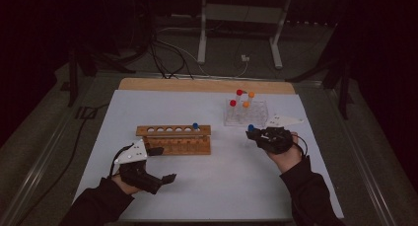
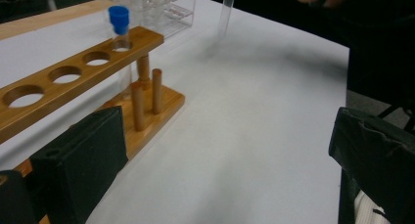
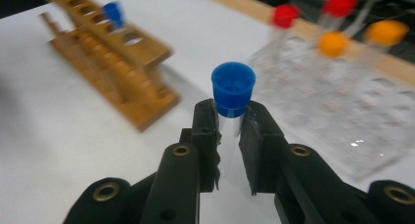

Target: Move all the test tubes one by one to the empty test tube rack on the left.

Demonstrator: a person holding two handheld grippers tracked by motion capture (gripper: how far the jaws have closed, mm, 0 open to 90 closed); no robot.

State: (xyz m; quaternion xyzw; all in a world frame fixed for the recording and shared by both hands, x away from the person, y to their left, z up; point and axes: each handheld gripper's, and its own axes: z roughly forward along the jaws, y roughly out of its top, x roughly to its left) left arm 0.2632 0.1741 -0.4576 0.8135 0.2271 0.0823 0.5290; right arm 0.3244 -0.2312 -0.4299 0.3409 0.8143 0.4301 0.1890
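My right gripper point(image 3: 229, 126) is shut on a clear test tube with a blue cap point(image 3: 233, 84), held just under the cap; in the high view this gripper point(image 1: 256, 135) hovers between the two racks with the blue-capped tube point(image 1: 251, 129) at its tip. A wooden tube rack point(image 1: 173, 138) stands left of centre with one blue-capped tube point(image 1: 195, 127) in its right end hole. A clear plastic rack point(image 1: 246, 113) at the back right holds red- and orange-capped tubes. My left gripper point(image 1: 162, 164) rests low by the wooden rack's left end, jaws wide apart and empty.
A white sheet point(image 1: 212, 186) covers the table, with a bare wooden strip point(image 1: 207, 85) along the far edge. Cables and a metal stand lie on the floor beyond. The wooden rack's other holes point(image 2: 66, 75) stand open.
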